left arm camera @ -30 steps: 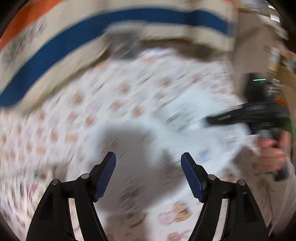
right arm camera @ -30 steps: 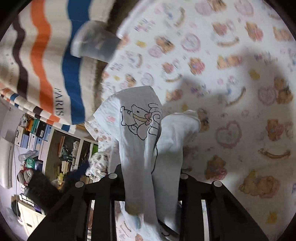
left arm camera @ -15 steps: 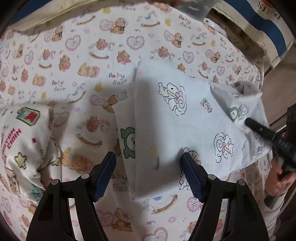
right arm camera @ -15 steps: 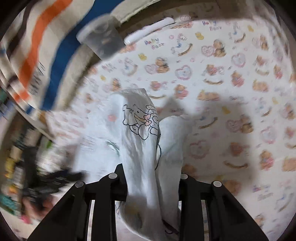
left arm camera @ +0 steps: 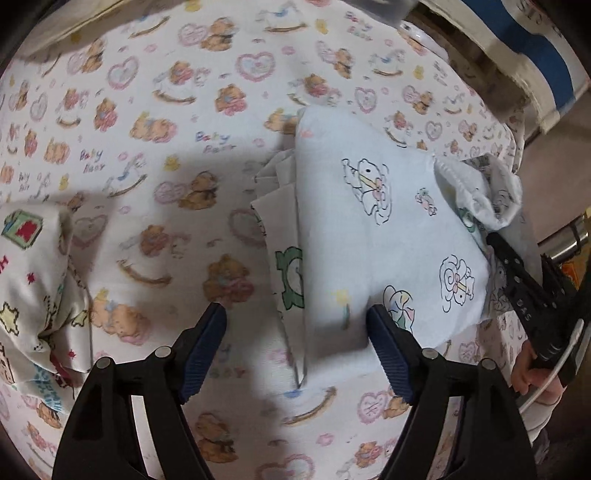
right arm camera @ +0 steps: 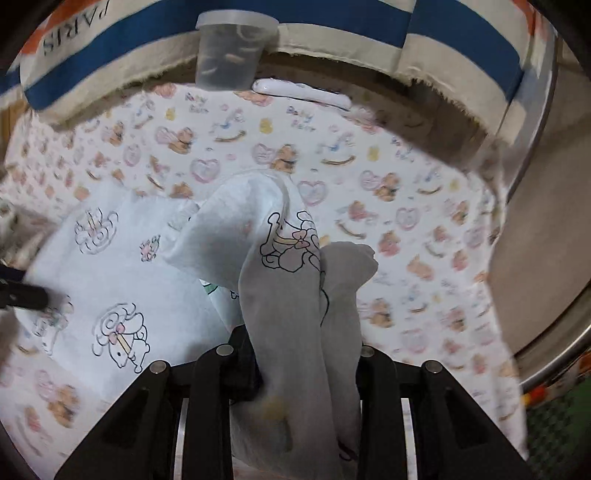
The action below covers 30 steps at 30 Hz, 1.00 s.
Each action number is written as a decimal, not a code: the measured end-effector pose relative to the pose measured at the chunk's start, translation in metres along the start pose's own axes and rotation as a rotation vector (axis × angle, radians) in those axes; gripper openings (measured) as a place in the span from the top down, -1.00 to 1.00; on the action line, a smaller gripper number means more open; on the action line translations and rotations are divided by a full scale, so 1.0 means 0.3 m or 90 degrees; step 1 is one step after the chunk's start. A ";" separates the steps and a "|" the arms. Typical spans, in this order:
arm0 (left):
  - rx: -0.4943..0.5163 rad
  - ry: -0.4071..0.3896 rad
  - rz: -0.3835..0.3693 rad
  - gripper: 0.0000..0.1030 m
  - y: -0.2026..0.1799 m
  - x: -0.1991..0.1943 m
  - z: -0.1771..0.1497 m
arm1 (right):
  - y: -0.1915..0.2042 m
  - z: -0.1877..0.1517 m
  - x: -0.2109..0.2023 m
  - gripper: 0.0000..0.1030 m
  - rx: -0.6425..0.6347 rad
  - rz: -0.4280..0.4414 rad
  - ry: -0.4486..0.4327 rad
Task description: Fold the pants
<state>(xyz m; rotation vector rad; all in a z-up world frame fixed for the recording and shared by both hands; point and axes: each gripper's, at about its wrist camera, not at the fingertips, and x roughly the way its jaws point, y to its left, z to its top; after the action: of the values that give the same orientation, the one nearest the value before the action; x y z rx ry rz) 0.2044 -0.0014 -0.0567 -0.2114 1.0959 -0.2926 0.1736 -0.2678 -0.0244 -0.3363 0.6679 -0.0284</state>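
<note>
Left wrist view alone shows the left claw (left arm camera: 297, 332) gaping, empty, above the pants (left arm camera: 373, 236). Right wrist view shows the right claw (right arm camera: 295, 354) clamped on them; ahead, a plastic cup (right arm camera: 231, 51) beyond the bear-print sheet (right arm camera: 406, 192).

Teddy-bear print sheet (left arm camera: 155, 122) covers the surface — striped cloth (right arm camera: 332, 26) drapes behind.

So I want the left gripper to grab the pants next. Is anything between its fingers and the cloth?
Nothing visible: the open left gripper hovers right over the pants, whose near edge lies between its fingers.
</note>
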 end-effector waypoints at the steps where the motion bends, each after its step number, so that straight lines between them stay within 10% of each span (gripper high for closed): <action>1: 0.005 -0.001 0.008 -0.50 -0.012 0.002 0.002 | -0.005 -0.005 0.009 0.44 0.002 0.003 0.007; 9: -0.008 -0.012 0.015 -0.46 -0.051 0.018 0.007 | 0.064 -0.018 0.027 0.43 -0.060 -0.071 -0.006; 12: -0.004 -0.013 -0.022 0.26 -0.072 0.025 0.006 | 0.057 -0.016 0.043 0.43 -0.049 -0.064 0.004; 19: 0.008 -0.022 -0.012 0.05 -0.100 0.046 0.031 | 0.030 -0.016 0.054 0.42 -0.016 -0.031 0.017; 22: 0.022 -0.045 0.000 0.68 -0.123 0.038 0.027 | 0.029 -0.015 0.057 0.42 -0.012 -0.025 0.020; 30: 0.248 -0.180 0.195 0.79 -0.377 -0.004 -0.094 | -0.047 -0.008 0.084 0.41 0.077 0.053 0.056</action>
<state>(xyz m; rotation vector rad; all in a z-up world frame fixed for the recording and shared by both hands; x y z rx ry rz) 0.1641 -0.1081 -0.0331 0.2546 0.7585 -0.1886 0.1931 -0.2853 -0.0369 -0.1912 0.7631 -0.0046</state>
